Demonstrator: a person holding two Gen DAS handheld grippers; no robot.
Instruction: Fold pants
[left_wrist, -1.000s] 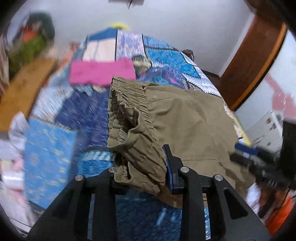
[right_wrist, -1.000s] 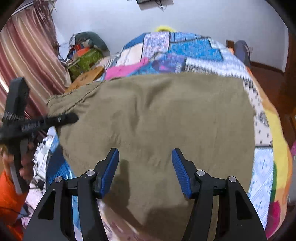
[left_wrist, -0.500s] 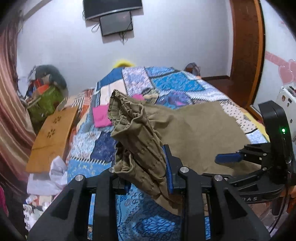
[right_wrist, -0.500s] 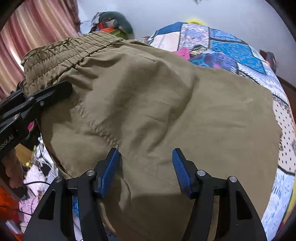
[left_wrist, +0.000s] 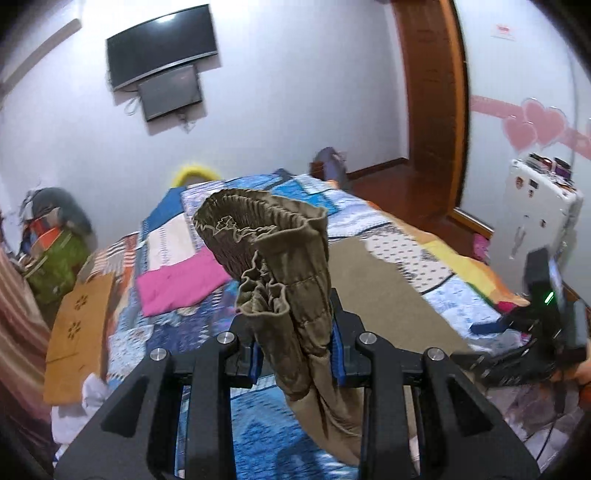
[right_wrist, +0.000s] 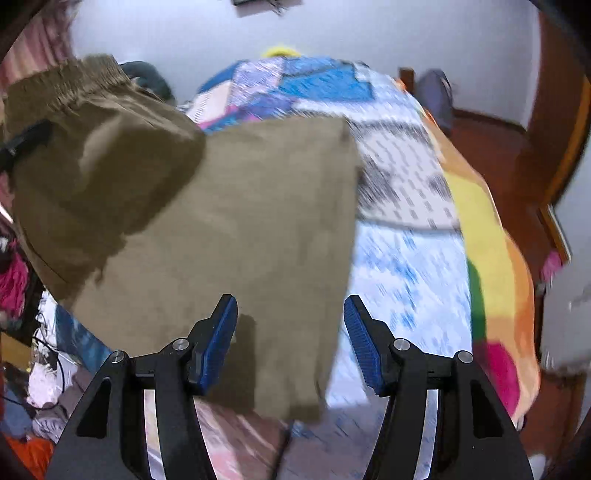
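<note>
In the left wrist view the left gripper (left_wrist: 295, 350) is clamped on the gathered elastic waistband of the olive pants (left_wrist: 273, 266), its blue pads pressed into the cloth from both sides, so the pads themselves are mostly covered. The waistband stands up above the fingers and opens like a ruffled mouth, blocking the middle of the bed (left_wrist: 436, 280) behind it; the rest of the pants trails down behind and to the right, lying flat toward the bed's right edge. A folded pink cloth (left_wrist: 181, 284) lies on the patchwork cover near the left edge. At the frame's right edge the right gripper (left_wrist: 513, 336) shows only in part (dark, blurred, cut off), so its state cannot be read here. A television (left_wrist: 160, 46) hangs on the far wall. In the right wrist view the right gripper (right_wrist: 290, 339) has its fingers spread apart, nothing between them, just over the near edge of the pants (right_wrist: 229, 229). The cloth lies spread on the bed (right_wrist: 413, 258) toward its left side, while the waistband end rises at upper left, shadowed. This picture is smeared by motion, and the bed cover's pattern is hard to make out.
</note>
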